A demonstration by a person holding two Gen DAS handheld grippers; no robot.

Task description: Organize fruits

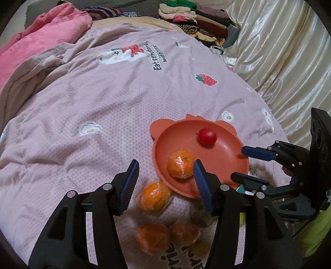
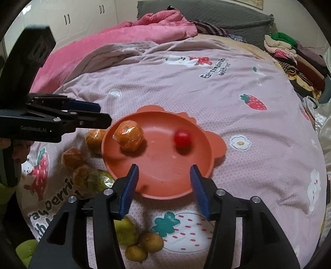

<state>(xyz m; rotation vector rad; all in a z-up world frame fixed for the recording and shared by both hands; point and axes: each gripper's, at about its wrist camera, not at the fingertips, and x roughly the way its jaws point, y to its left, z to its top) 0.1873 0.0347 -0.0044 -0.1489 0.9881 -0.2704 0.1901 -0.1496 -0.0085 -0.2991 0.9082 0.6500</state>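
Note:
An orange plate (image 1: 223, 149) (image 2: 157, 175) lies on the bed. In it are a plastic-wrapped orange (image 1: 180, 166) (image 2: 128, 135) and a small red tomato (image 1: 207, 135) (image 2: 182, 138). My left gripper (image 1: 165, 180) is open and empty, hovering above a wrapped orange (image 1: 154, 196) that lies beside the plate's rim. Two more wrapped oranges (image 1: 152, 238) lie nearer me. My right gripper (image 2: 163, 186) is open and empty over the plate's near edge. It also shows in the left wrist view (image 1: 246, 163).
A pink strawberry-print quilt (image 1: 103, 99) covers the bed. Yellow-green fruits (image 2: 126, 231) and small brown ones (image 2: 150, 241) lie near the right gripper. A wrapped green fruit (image 2: 99, 180) lies left of the plate. Folded clothes (image 1: 198, 18) are stacked at the far side, with satin curtains (image 1: 285, 51) on the right.

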